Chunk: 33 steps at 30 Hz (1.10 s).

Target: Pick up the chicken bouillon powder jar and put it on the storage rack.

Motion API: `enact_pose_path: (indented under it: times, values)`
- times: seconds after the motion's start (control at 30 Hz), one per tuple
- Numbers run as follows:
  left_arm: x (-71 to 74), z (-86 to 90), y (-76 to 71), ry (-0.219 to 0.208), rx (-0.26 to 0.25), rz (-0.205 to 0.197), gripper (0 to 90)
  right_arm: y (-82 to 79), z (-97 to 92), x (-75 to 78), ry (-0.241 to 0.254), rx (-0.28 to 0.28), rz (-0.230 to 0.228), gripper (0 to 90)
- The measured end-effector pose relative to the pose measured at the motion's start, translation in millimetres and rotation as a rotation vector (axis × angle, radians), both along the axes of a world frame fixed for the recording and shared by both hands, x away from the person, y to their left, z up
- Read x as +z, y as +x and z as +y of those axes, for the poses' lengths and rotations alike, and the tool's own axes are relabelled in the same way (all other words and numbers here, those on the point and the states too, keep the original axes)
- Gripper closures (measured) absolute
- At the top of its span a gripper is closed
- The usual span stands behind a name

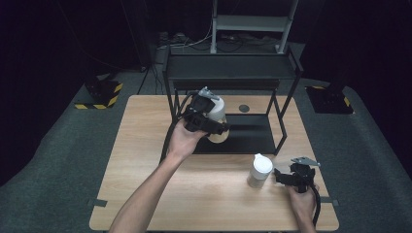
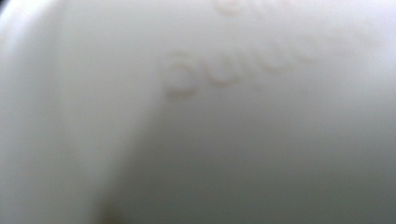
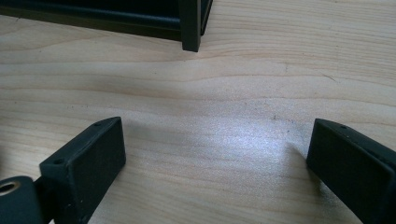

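Note:
A jar with a white cap point(image 1: 217, 110) and a tan lower part hangs in the air in front of the black rack point(image 1: 233, 68). My left gripper point(image 1: 216, 127) is shut on it from the left side. The jar's white surface point(image 2: 196, 116), with blurred raised letters, sits right against the camera in the left gripper view. A second white-capped jar point(image 1: 260, 170) stands on the wooden table point(image 1: 145, 160) at the front right. Just right of it my right gripper point(image 1: 281, 175) rests low over the table. Its jaws stand wide open point(image 3: 215, 158) over bare wood, with nothing between the fingers point(image 3: 88, 161).
The black two-level rack stands at the back middle of the table, its lower tray point(image 1: 248, 133) just behind the lifted jar. One rack leg point(image 3: 190, 28) rises ahead of my right gripper. Dark floor surrounds the table, with striped stands point(image 1: 99, 94) at the left.

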State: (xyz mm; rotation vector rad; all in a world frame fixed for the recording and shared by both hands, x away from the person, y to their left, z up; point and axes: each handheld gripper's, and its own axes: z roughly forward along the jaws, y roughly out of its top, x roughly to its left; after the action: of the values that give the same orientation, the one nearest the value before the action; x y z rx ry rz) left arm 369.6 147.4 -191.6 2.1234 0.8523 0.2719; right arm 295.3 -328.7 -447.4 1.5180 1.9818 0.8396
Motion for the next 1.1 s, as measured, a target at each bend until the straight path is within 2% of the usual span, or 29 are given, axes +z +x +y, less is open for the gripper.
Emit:
enact_pose_path:
  times: [0.03,0.13,0.33,0.37,0.43,0.53,0.57,0.6,0.77,0.8,0.83,0.87,1.1]
  values:
    - [0.0,0.0,0.0,0.000,0.000,0.000,30.7,0.0,0.0,0.0,0.000,0.000,0.000,3.9]
    - [18.2,-2.2,6.3,0.001,0.003,0.004,30.7,0.0,0.0,0.0,0.000,0.000,0.000,3.9]
    - [44.3,-4.9,15.8,0.003,0.015,0.016,30.8,0.0,-0.1,-0.1,-0.001,0.001,-0.001,3.9]
    - [44.3,-4.9,15.8,0.003,0.015,0.016,30.7,0.0,-0.1,-0.1,-0.001,0.001,-0.001,3.9]
    - [57.8,-8.7,20.1,0.025,0.021,0.016,30.7,0.0,0.0,0.0,0.001,-0.001,0.000,3.9]
    - [74.8,-14.3,26.4,0.048,0.045,0.012,30.8,0.0,0.0,0.1,0.001,-0.001,0.001,3.9]
    - [74.8,-14.3,26.4,0.048,0.045,0.012,30.8,0.1,0.0,0.3,0.001,-0.001,0.002,3.9]
    - [83.6,-15.1,31.0,0.049,0.056,0.013,30.8,0.1,0.1,0.3,0.001,-0.001,0.002,3.9]
    - [106.1,-20.1,39.6,0.046,0.100,0.004,30.8,0.1,0.1,0.3,0.002,-0.001,0.002,3.9]
    - [107.4,-21.4,39.7,0.031,0.117,0.004,30.9,0.1,0.1,0.2,0.002,-0.001,0.002,3.9]
    - [113.2,-22.1,43.0,0.050,0.113,0.002,30.9,0.1,0.0,0.2,0.002,-0.001,0.002,3.9]
    - [117.4,-23.2,45.6,0.048,0.126,0.000,30.9,0.1,0.1,0.2,0.002,-0.001,0.002,3.9]
    - [132.4,-30.2,58.1,0.068,0.194,-0.011,30.9,0.1,0.0,0.3,0.001,-0.001,0.002,3.9]
